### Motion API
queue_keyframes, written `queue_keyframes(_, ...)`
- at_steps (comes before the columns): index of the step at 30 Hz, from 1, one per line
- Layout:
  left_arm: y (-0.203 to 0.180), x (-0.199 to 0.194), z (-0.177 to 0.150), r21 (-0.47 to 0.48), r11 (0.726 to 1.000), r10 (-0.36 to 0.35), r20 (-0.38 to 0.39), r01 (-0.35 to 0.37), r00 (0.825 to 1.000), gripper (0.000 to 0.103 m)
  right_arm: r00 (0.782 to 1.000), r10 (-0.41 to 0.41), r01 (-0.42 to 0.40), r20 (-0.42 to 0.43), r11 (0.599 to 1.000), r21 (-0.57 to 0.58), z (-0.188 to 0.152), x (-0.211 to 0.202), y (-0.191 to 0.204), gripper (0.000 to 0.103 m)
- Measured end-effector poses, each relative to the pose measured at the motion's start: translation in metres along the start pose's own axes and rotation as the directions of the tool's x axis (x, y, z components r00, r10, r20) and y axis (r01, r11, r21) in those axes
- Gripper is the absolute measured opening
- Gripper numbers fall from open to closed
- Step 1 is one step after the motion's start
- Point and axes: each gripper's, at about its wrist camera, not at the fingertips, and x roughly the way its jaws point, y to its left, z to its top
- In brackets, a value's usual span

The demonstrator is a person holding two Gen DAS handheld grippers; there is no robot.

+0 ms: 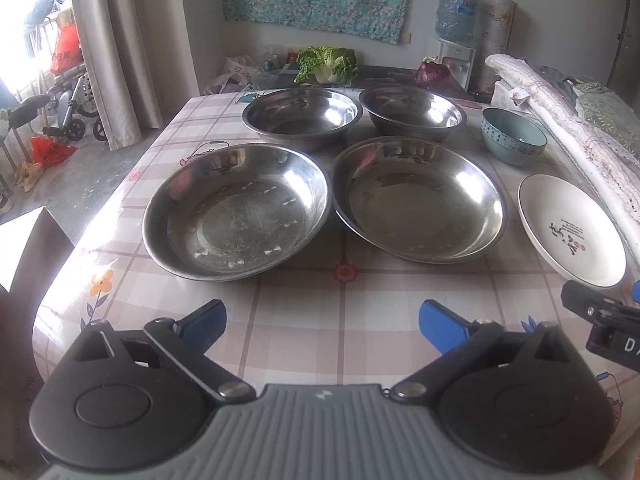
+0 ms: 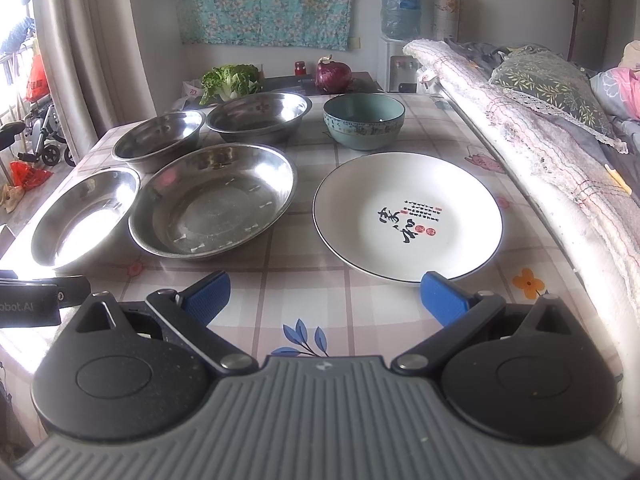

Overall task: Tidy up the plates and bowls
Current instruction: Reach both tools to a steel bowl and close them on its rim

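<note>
Two shallow steel plates sit side by side near me, the left steel plate (image 1: 236,212) (image 2: 84,220) and the right steel plate (image 1: 418,200) (image 2: 214,204). Behind them stand two steel bowls, the left steel bowl (image 1: 302,116) (image 2: 158,140) and the right steel bowl (image 1: 412,114) (image 2: 258,116). A teal ceramic bowl (image 1: 514,136) (image 2: 364,120) and a white plate with calligraphy (image 1: 570,228) (image 2: 406,216) lie to the right. My left gripper (image 1: 322,322) is open and empty in front of the steel plates. My right gripper (image 2: 324,294) is open and empty just before the white plate.
The table (image 1: 340,320) has a checked floral cloth. A bed with a lace cover (image 2: 540,128) runs along its right edge. Green cabbage (image 1: 326,64), a purple cabbage (image 2: 332,74) and a water dispenser (image 1: 454,12) stand behind the table. A wheelchair (image 1: 68,104) is at the left.
</note>
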Motion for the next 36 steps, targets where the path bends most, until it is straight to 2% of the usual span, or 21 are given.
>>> queue_keyframes(7, 0.011, 0.0, 0.01, 0.002, 0.999, 0.036, 0.034, -0.036, 0.999, 0.103, 0.999, 0.033, -0.033, 0.018, 0.999, -0.013, 0.009, 0.004, 0.007, 0.102)
queue_keyframes(12, 0.034, -0.004, 0.036, -0.008, 0.998, 0.067, 0.093, -0.067, 0.993, 0.103, 0.99, 0.099, -0.093, 0.099, 0.994, -0.059, 0.03, 0.003, 0.019, 0.102)
queue_keyframes(15, 0.048, -0.006, 0.054, -0.014, 0.998, 0.066, 0.132, -0.064, 0.989, 0.103, 0.967, 0.202, -0.19, 0.154, 0.978, -0.09, 0.049, 0.003, 0.023, 0.102)
queue_keyframes(18, 0.058, 0.005, 0.077, 0.015, 0.998, 0.055, 0.13, -0.057, 0.99, 0.103, 0.937, 0.308, -0.294, 0.165, 0.95, -0.104, 0.074, 0.009, 0.03, 0.102)
queue_keyframes(22, 0.068, 0.03, 0.106, 0.07, 0.997, 0.015, 0.14, -0.025, 0.99, 0.103, 0.9, 0.406, -0.393, 0.16, 0.913, -0.108, 0.11, 0.026, 0.046, 0.102)
queue_keyframes(27, 0.082, 0.068, 0.138, 0.059, 0.997, -0.064, 0.142, 0.056, 0.988, 0.103, 0.874, 0.48, -0.477, 0.078, 0.877, -0.049, 0.154, 0.077, 0.072, 0.102)
queue_keyframes(30, 0.087, 0.101, 0.158, 0.054, 0.997, -0.052, 0.123, 0.046, 0.991, 0.1, 0.861, 0.509, -0.509, -0.001, 0.861, 0.009, 0.175, 0.122, 0.089, 0.101)
queue_keyframes(32, 0.09, 0.124, 0.171, 0.057, 0.998, -0.045, 0.097, 0.039, 0.994, 0.086, 0.855, 0.516, -0.515, -0.049, 0.856, 0.038, 0.185, 0.149, 0.102, 0.094)
queue_keyframes(33, 0.092, 0.134, 0.177, 0.053, 0.998, -0.042, 0.084, 0.038, 0.996, 0.082, 0.854, 0.516, -0.514, -0.072, 0.857, 0.047, 0.188, 0.161, 0.108, 0.092)
queue_keyframes(36, 0.096, 0.163, 0.191, 0.042, 0.999, -0.02, 0.044, 0.018, 0.999, 0.068, 0.849, 0.508, -0.504, -0.143, 0.861, 0.068, 0.19, 0.199, 0.122, 0.075)
